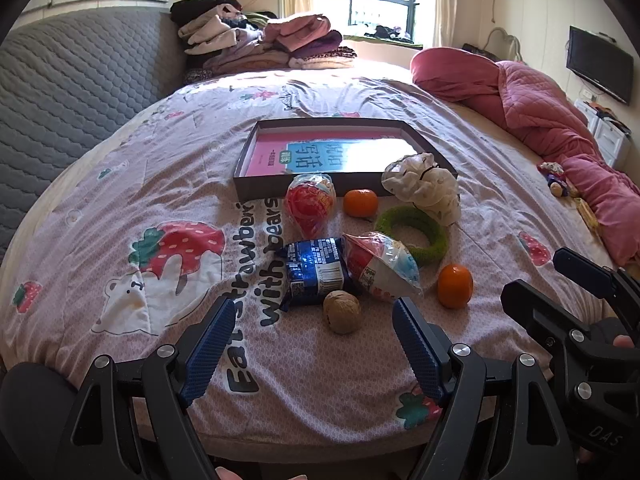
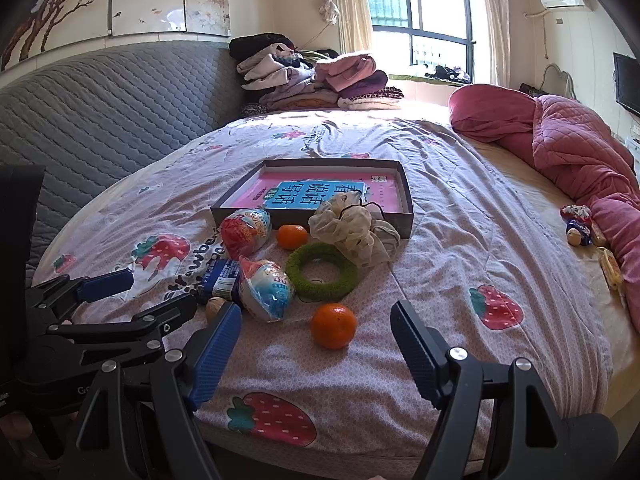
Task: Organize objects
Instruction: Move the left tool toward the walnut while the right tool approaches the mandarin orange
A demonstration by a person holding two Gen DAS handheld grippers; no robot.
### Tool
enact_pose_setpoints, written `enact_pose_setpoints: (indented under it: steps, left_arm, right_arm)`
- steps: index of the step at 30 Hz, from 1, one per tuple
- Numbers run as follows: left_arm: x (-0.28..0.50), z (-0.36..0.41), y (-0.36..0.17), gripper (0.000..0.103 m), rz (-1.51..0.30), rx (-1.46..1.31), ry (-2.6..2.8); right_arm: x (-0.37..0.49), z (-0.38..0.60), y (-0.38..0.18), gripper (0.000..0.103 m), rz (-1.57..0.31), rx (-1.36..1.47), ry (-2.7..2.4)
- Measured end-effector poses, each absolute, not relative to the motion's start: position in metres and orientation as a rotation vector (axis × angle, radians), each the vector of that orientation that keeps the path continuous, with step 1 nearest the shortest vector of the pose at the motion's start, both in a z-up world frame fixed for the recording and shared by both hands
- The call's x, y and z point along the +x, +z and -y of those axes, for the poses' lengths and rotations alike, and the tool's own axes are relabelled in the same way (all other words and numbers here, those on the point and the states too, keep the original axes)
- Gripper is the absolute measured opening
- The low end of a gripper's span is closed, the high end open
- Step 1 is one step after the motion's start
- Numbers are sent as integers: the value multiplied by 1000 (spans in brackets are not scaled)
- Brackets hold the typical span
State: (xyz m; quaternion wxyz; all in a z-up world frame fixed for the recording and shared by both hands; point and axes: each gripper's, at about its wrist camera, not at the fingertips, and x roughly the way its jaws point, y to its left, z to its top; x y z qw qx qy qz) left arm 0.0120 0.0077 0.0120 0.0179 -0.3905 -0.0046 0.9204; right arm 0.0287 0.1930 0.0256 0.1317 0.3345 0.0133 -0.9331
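Both tools hung over the near edge of the bed (image 1: 120, 184). The left hand-held gripper (image 1: 314, 344) gaped wide with nothing in it, a walnut (image 1: 342, 311) just beyond its tips. The right hand-held gripper (image 2: 316, 346) also stood apart, empty, an orange (image 2: 333, 326) lying just past it. Farther off sat a blue packet (image 1: 316, 276), two wrapped toy eggs, a green ring (image 2: 322, 272), a white scrunchie (image 2: 354, 236) and, farthest, a shallow box (image 2: 408, 196).

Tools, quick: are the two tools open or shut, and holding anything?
Left tool: open, holding nothing.
Right tool: open, holding nothing.
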Motion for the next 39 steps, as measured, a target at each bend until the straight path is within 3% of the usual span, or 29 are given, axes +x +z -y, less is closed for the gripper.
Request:
enact_pose_setpoints:
  steps: [39]
  left_arm:
    - [-8, -2, -32, 81, 131, -1445, 2674]
  right_arm:
    - [9, -206, -8, 76, -7, 1139, -2671]
